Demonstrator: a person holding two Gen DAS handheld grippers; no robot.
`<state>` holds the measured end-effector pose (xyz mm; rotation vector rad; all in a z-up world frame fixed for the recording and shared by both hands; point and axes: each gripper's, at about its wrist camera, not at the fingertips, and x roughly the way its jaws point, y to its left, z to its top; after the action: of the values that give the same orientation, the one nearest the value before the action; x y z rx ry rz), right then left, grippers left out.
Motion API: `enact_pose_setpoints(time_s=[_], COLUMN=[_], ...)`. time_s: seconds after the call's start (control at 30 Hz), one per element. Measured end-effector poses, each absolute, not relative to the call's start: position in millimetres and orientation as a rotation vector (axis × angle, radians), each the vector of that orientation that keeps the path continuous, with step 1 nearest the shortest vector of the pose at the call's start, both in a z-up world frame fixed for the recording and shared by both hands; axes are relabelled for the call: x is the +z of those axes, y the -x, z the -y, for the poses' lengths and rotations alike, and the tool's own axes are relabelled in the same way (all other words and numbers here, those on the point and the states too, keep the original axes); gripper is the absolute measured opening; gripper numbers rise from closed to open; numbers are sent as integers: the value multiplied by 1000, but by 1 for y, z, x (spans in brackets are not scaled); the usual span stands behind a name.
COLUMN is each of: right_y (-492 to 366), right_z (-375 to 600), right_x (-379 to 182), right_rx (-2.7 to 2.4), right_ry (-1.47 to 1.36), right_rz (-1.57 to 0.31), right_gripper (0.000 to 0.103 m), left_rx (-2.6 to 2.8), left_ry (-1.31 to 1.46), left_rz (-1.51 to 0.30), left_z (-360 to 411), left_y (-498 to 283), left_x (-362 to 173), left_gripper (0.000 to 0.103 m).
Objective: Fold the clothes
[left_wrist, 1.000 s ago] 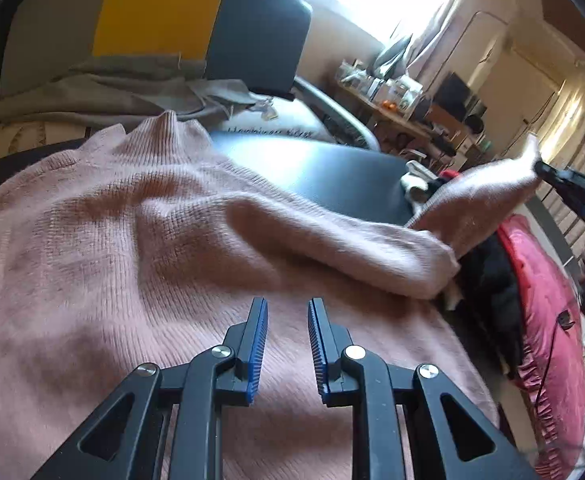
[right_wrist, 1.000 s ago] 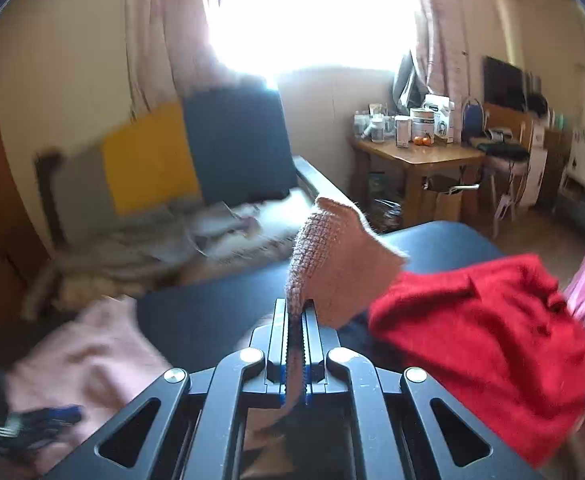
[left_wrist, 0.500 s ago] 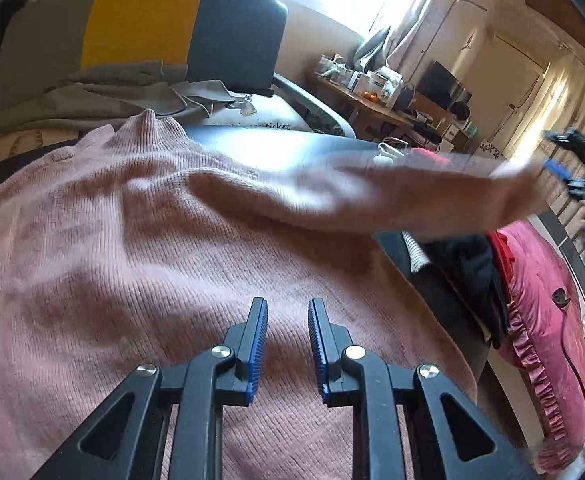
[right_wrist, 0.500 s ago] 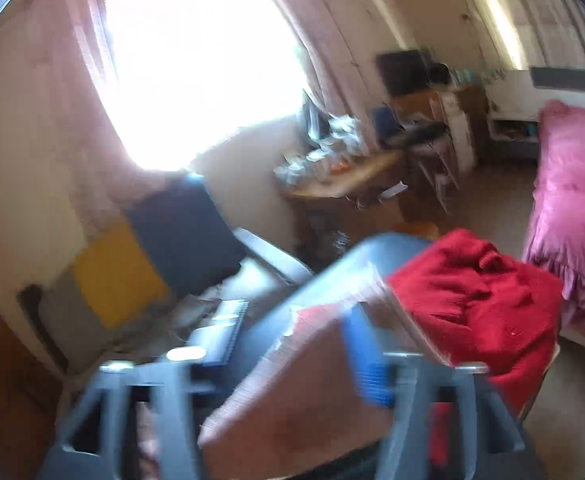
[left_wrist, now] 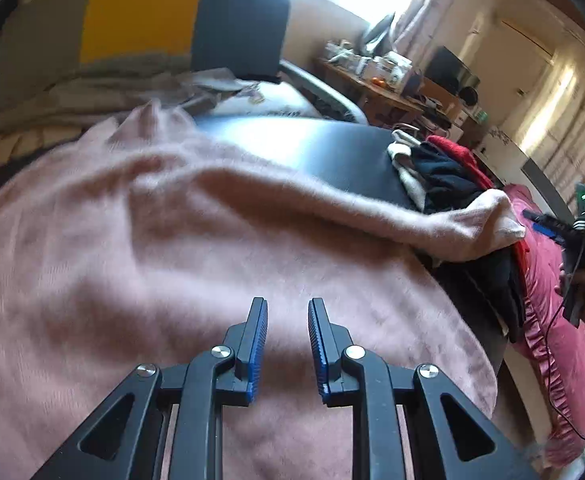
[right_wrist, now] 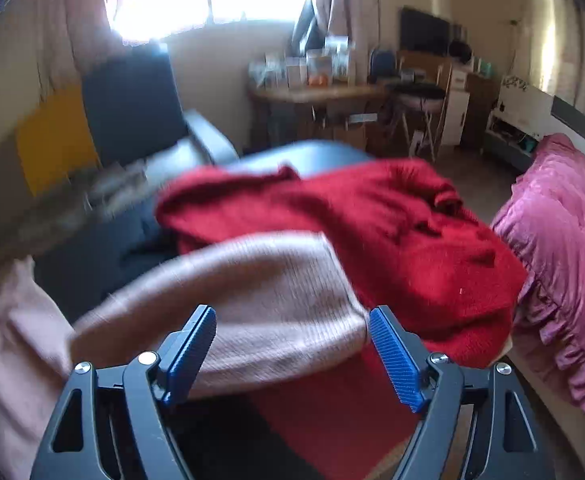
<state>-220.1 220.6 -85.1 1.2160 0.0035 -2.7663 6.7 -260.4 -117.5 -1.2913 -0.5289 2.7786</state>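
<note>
**Sleeve released, pink sweater ready for the next fold**

Pink knit sweater (left_wrist: pixel 180 240) lies spread on the dark counter (left_wrist: pixel 316 148), collar toward the far sofa. Its right sleeve (right_wrist: pixel 252 304) is stretched out sideways, cuff end resting on the pile of red and dark clothes (right_wrist: pixel 372 220) at the counter's edge.

Right claw (right_wrist: pixel 292 344): jaws have just been opening, now wide apart. The cuff sits between the pads, but they don't press on it, so nothing is gripped. Left claw (left_wrist: pixel 287 344): jaws narrowly parted, empty, hovering over the sweater's lower body.

Handling, my read: soft, light, floppy knit. It drapes and stretches, holds no crease and grabs on the pile under it. Pinch at ribbed parts, cuff or hem, where the fabric is denser. Mid-panel pinches will just tent it. Sleeve probably needs laying back across the chest next.
</note>
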Motion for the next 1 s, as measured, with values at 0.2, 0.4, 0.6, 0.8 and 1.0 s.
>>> enact_pose_setpoints(time_s=[0.2,0.4,0.6,0.8,1.0], right_y=[219,221,225,227,225], right_z=[-219,-218,-222,-226,-223], right_x=[-104,-116,-121,-126,-123], right_rx=[-2729,-2686,-2658,-2638,-2662], right_ry=[-1237,-1260,-1251,-1255,-1244], right_rz=[57,35,75,141,104], right_gripper=[51,47,55,61,62], left_rx=[2780,2482,2196,2012,2079], left_ry=[1240,1309,1462,1537,1475], left_rz=[375,-172,-448,-577,-563], left_z=[278,254,233,221,225], left_y=[59,134,198,232,227], left_x=[-83,-88,-120,-161,-166], left_gripper=[23,27,30,37,46])
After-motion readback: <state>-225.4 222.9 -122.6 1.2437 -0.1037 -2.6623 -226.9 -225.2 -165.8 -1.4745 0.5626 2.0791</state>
